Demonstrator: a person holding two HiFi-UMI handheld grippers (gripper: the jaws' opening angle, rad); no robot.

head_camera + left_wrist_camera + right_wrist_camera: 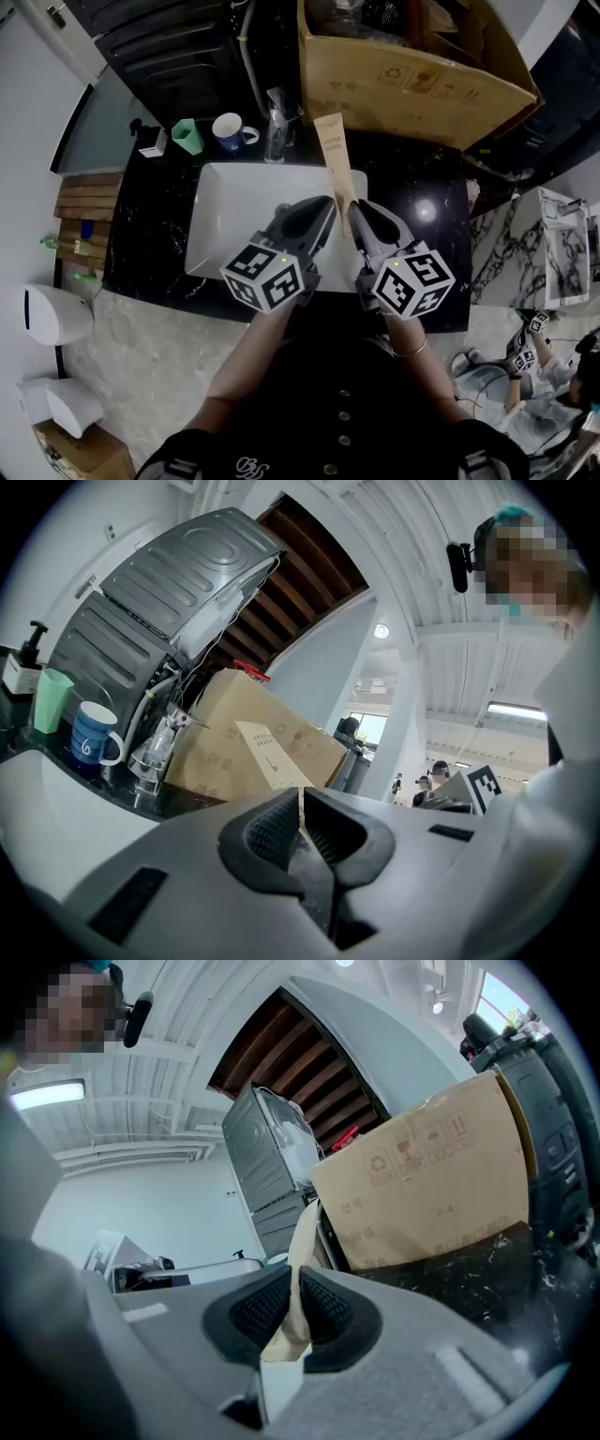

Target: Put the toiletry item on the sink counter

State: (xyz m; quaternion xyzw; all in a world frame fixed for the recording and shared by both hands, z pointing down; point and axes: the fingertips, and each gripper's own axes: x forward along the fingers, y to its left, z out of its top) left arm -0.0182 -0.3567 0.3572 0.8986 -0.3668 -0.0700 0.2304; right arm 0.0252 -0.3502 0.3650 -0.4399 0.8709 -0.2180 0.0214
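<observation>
As packet [335, 155] hangs, basin [234, 216] lies beneath.

Green cup [187, 137] just beside blue mug [230, 131], pump bottle [150, 141] left of them; cardboard box [412, 75] back right.

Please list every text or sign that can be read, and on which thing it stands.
No words are readable.
On the cardboard box: recycling sign; printed words too blurred.
On the paper packet: two printed lines, too small.
On the blue mug: white mark, unclear.
</observation>
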